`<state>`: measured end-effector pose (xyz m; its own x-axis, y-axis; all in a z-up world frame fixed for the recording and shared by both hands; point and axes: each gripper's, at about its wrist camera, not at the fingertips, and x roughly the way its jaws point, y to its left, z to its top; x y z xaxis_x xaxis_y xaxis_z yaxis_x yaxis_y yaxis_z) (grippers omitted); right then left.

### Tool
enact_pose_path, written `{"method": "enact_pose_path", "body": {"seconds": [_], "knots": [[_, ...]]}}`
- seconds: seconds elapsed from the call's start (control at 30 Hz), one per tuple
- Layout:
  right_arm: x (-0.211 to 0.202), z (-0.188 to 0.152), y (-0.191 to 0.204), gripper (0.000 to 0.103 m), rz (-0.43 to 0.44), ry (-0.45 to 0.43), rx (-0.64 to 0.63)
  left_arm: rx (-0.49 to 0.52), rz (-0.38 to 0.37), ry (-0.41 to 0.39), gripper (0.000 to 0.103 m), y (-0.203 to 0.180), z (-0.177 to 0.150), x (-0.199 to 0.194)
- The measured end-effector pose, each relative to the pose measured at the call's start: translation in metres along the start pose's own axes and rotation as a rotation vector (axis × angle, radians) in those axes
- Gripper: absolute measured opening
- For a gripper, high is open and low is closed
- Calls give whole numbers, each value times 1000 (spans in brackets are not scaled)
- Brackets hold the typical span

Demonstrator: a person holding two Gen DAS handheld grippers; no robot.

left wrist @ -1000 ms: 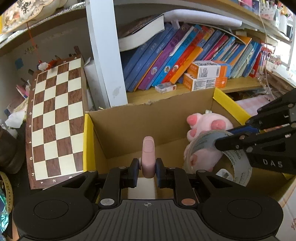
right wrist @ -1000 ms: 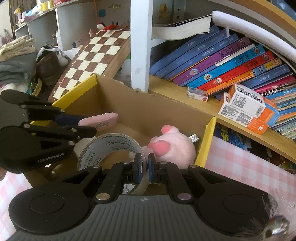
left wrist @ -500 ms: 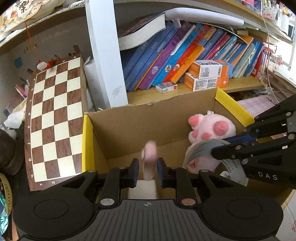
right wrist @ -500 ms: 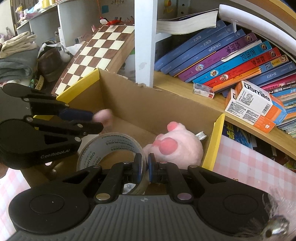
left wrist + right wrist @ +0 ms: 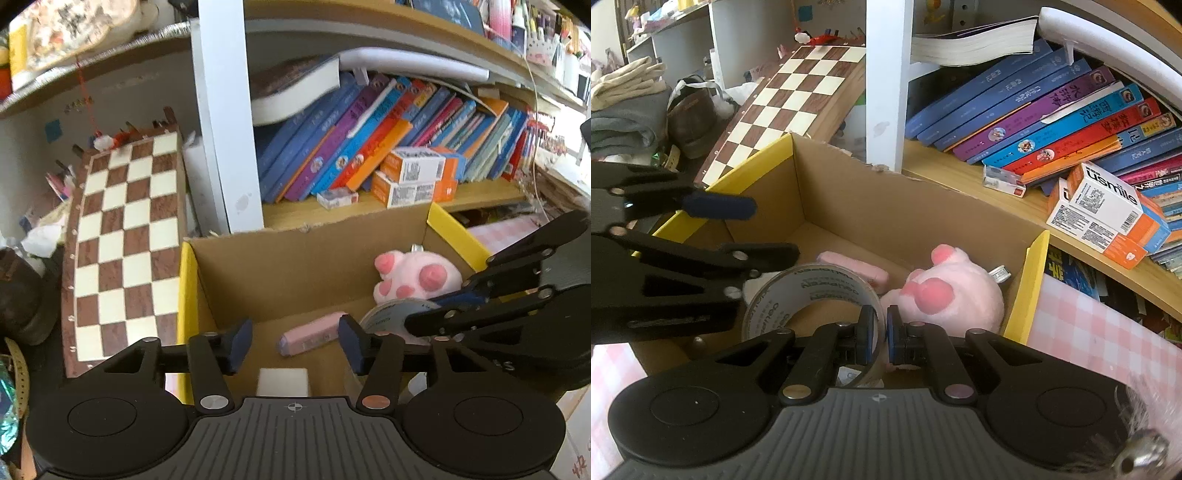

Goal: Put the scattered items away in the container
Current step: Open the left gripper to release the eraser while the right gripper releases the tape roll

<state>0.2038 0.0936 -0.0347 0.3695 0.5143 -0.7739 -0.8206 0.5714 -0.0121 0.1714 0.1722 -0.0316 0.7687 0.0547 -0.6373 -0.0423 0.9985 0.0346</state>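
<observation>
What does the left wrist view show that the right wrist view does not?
Only the left wrist view shows the white block on the box floor below the open left hand-held gripper.

Only the right wrist view shows the folded clothes and the right hand-held gripper pinching the tape roll wall.

Both show the cardboard box, pink eraser, pink plush paw and chessboard.

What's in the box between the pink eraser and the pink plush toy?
The tape roll, pinched by the right gripper, sits between the eraser and plush toy; the right wrist view shows it.
</observation>
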Motion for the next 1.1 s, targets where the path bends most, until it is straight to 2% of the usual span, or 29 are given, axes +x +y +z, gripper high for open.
{"method": "enact_pose_path", "body": {"seconds": [0.1,0.27,0.47,0.63,0.73,0.77,0.8,0.9,1.1], "knots": [[3,3,0,8,1,1,-4,-6,9,-26,66,0,1,-8],[9,11,1,8,-2,-4,-12,-2,29,-49,67,1,3,-17],[17,18,3,8,-2,-2,-19,-2,67,-78,74,2,4,-26],[19,21,5,8,-1,-5,-19,-15,73,-77,75,6,3,-28],[18,21,5,17,-2,-10,-22,-16,73,-76,75,6,2,-28],[17,21,5,26,-3,-11,-22,-16,74,-76,75,6,2,-28],[16,20,5,32,-1,-13,-20,-18,76,-78,75,6,3,-28],[11,20,7,41,5,-21,-23,-23,79,-83,75,7,3,-31],[-1,19,10,48,-1,-40,-32,-19,85,-97,75,7,4,-38]]}}
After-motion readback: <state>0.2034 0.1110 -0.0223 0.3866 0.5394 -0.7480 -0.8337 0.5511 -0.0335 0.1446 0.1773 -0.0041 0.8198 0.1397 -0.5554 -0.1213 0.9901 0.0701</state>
